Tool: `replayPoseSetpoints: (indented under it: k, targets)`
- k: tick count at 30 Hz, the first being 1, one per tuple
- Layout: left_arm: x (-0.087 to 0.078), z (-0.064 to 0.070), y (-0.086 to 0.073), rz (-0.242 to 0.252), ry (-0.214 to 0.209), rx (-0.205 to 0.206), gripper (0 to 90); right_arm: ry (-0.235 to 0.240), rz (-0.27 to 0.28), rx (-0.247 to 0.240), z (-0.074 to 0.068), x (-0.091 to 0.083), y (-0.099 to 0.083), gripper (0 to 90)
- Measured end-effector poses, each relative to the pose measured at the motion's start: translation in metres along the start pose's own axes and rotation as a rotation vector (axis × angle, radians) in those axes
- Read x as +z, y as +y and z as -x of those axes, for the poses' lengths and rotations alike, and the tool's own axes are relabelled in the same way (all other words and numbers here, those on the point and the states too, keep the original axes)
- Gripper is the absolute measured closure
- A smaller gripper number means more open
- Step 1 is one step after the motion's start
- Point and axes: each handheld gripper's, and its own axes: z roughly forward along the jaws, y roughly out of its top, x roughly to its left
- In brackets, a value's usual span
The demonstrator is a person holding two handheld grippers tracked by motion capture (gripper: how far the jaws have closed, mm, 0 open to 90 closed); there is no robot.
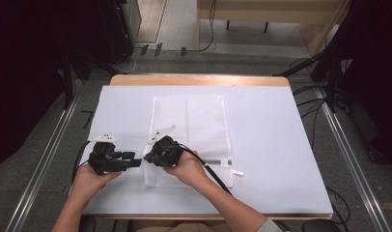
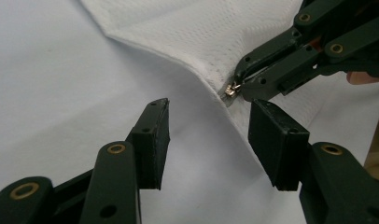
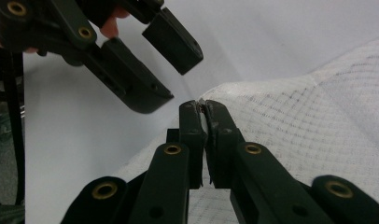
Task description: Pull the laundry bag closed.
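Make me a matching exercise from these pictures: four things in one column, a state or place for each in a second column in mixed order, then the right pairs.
Things
1. left claw
2. right claw
3. mesh bag
4. zip pull

States or places
A. lies flat on the white table cover
B. open, holds nothing
C. small and metal, at the bag's edge, pinched between two jaws
D. shut at the bag's near left corner

Pairs: 1-B, 2-D, 3-A, 4-C
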Motion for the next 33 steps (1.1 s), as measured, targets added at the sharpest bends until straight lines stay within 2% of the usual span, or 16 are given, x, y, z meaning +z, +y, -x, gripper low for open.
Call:
replayPoseSetpoints:
  k: [2,3,8,10,15,18,23,28,33]
  targets:
    - [0.004,0.002,0.0,-0.017,-0.009,0.006,48.9,0.004,0.0,-0.001,0.0,-0.001,0.001,87.9]
    - [0.007,0.003,0.0,-0.04,-0.021,0.014,49.0,0.004,-0.002,-0.001,0.0,-0.001,0.001,88.0]
    - [0.019,0.011,0.0,-0.109,-0.042,0.088,54.4,0.008,0.002,-0.007,-0.001,-0.003,0.001,87.9]
    - [0.023,0.012,0.001,-0.117,-0.045,0.094,56.2,0.014,0.007,-0.015,-0.002,-0.005,0.002,88.0]
    - [0.026,0.009,0.003,-0.111,-0.052,0.082,60.2,0.041,0.0,-0.009,-0.003,-0.009,0.002,88.0]
    - [0.026,0.008,0.003,-0.107,-0.058,0.078,65.8,0.054,0.001,-0.016,-0.003,-0.01,0.002,88.0]
    - [0.027,0.009,0.003,-0.114,-0.065,0.086,72.2,0.07,-0.005,-0.018,-0.004,-0.01,0.002,88.0]
    - [0.028,0.009,0.003,-0.139,-0.103,0.076,85.0,0.088,-0.02,-0.019,-0.003,-0.008,0.001,88.0]
    - [0.027,0.008,0.003,-0.147,-0.106,0.061,87.8,0.099,-0.025,-0.01,-0.001,-0.006,0.0,88.1]
